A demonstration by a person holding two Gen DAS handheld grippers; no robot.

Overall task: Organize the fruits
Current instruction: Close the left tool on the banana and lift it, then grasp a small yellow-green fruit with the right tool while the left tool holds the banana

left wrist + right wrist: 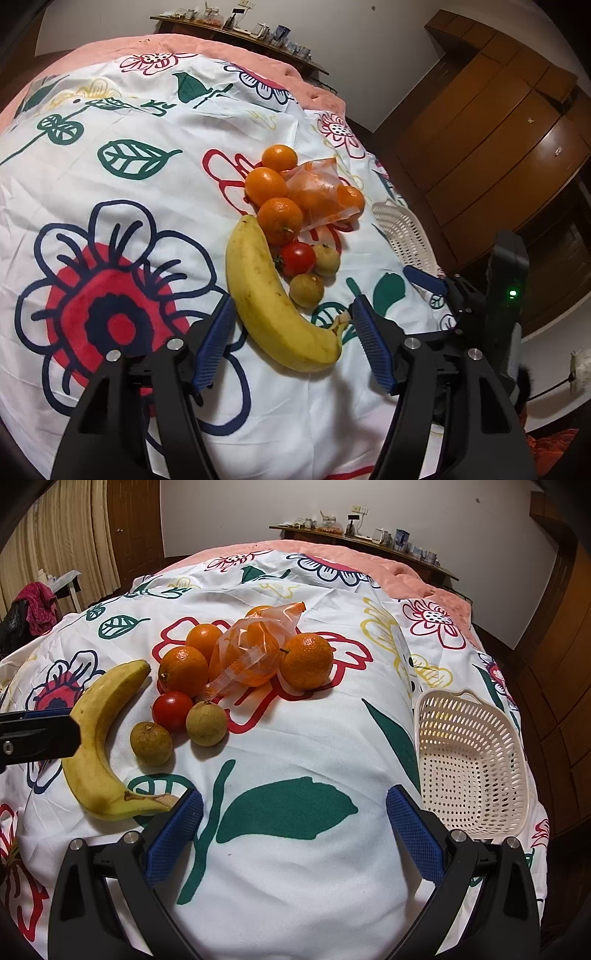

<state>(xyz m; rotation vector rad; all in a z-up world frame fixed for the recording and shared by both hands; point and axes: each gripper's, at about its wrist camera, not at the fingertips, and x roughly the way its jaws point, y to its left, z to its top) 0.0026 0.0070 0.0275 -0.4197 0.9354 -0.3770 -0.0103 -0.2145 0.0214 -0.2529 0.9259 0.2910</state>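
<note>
A yellow banana (273, 295) (92, 738) lies on the flowered bedspread (110, 155), between the two fingers of my left gripper (292, 302). That gripper is open, its blue pads standing beside the banana without pressing on it. Behind the banana sit several loose oranges (279, 218) (183, 670), a clear bag of oranges (317, 192) (247, 657), a red tomato (297, 258) (172, 710) and two small brownish round fruits (306, 290) (206, 723). My right gripper (295, 799) is open over bare cloth, with a cream perforated basket (476, 768) (402, 229) just to its right.
A pink blanket (332, 554) covers the far end of the bed. Behind it a wooden shelf (369, 542) carries jars and small items. A brown wardrobe (498, 129) stands off the bed's right edge. Curtains and a door (122, 528) are at the far left.
</note>
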